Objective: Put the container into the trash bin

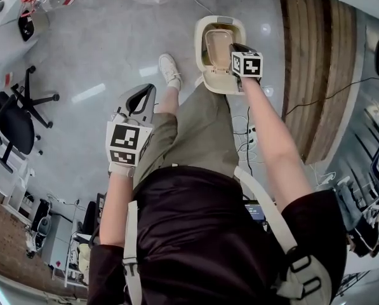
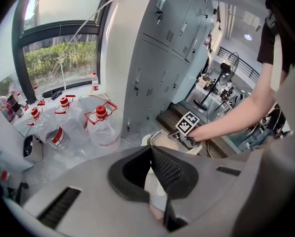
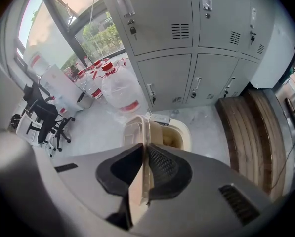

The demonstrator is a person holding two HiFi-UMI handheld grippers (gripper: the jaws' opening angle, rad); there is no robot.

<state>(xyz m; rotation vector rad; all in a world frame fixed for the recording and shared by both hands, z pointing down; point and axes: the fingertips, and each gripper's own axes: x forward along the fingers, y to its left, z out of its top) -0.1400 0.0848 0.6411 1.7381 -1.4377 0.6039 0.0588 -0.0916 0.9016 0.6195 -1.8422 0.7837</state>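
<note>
Stands on a pale grey floor, looking steeply down past one white shoe. Reaches the right arm out ahead and pinches the container in the right gripper. Grips it by a thin edge. In the right gripper view, shows both pads of the right gripper pressed flat against the pale beige plastic, with the container standing on edge and running forward from the jaws.

Holds the container over the open mouth of the trash bin, inside the outline of the rim as seen from the head view. Cannot tell whether touching the bin or hanging just above it. In the right gripper view, shows the same cream-coloured trash bin just behind the container, set on the floor in front of grey lockers. Lies near a wooden platform to the right.

Carries the left gripper low beside the left thigh, well apart from the bin. In the left gripper view, shows the left gripper with its jaws pressed together at the tips and nothing caught between them.

Elsewhere: big clear water jugs with red caps, clustered on the floor below a window. Also a black office chair, far off to the left.
</note>
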